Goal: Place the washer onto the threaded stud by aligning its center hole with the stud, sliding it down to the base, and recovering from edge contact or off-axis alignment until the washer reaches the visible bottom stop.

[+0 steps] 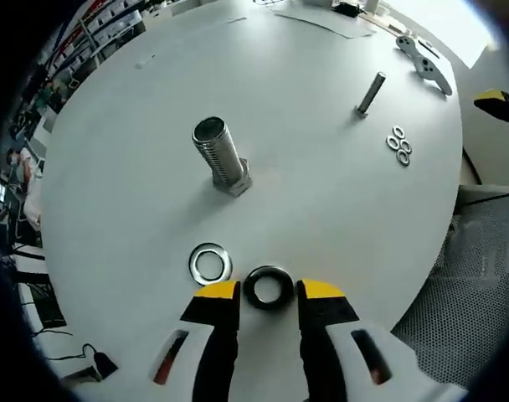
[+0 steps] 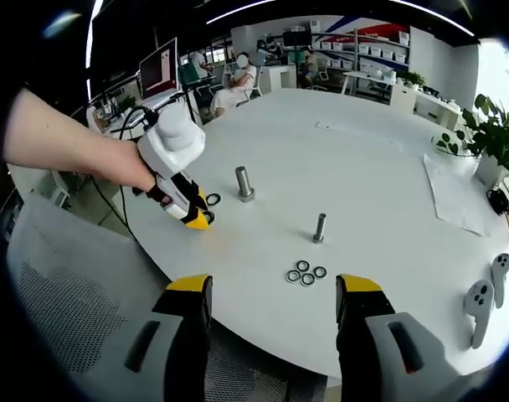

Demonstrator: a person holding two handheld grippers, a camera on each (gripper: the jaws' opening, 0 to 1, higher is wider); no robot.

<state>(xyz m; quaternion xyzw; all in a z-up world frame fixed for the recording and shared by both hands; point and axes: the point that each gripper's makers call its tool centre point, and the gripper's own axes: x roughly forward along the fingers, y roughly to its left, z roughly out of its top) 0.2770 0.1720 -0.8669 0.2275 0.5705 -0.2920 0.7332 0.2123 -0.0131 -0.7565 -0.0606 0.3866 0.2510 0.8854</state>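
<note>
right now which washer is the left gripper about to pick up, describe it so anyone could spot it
On the round white table, find the large threaded stud. Nearer the table's edge, the dark washer lies between the open left gripper tips. Its neighbour, a shiny silver washer, lies outside them.

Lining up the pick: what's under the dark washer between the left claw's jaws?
The dark washer lies flat on the white table, between the open jaws of the left claw, bare tabletop showing through its hole. A silver washer lies beside it, not beneath. The underside is hidden.

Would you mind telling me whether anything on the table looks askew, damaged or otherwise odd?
Nothing stands out. The large threaded stud and small stud stand upright, and the dark washer lies flat between the left gripper's open jaws.
</note>
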